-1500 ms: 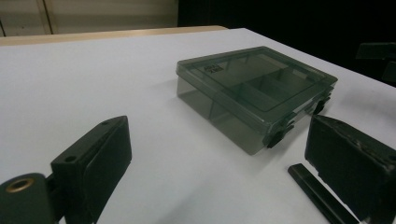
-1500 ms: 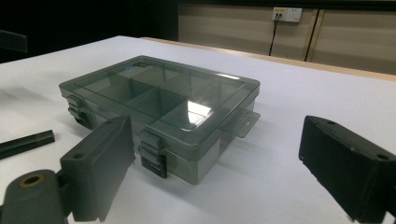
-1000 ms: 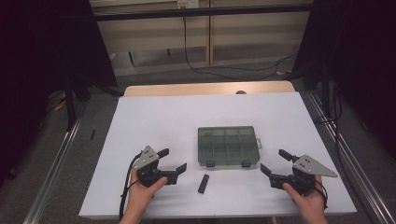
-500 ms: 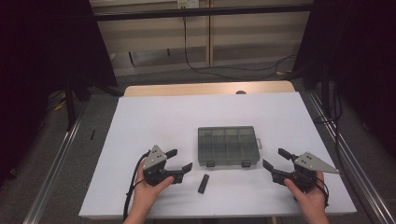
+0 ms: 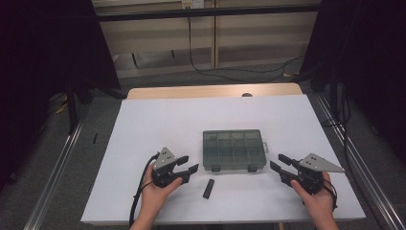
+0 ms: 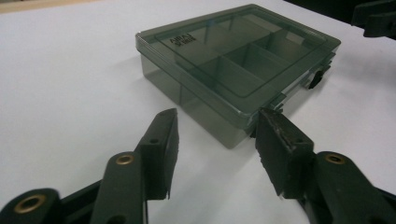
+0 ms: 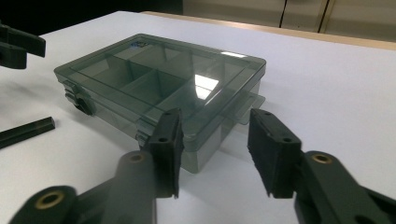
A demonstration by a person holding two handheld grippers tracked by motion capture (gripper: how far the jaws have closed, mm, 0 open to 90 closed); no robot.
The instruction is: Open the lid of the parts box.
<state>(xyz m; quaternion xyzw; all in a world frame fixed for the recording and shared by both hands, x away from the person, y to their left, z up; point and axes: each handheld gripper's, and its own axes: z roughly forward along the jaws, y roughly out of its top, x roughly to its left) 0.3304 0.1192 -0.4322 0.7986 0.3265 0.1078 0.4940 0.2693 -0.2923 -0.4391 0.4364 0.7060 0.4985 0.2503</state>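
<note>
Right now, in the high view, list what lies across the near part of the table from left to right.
Left tool → small black bar → closed compartment box → right tool, all over the white table.

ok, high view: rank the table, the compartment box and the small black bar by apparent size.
1. Table, largest by far.
2. Compartment box, lid shut, near the table's middle.
3. Black bar, smallest, lying in front of the box.
All rest on the same surface, so nearness hardly skews the order.
</note>
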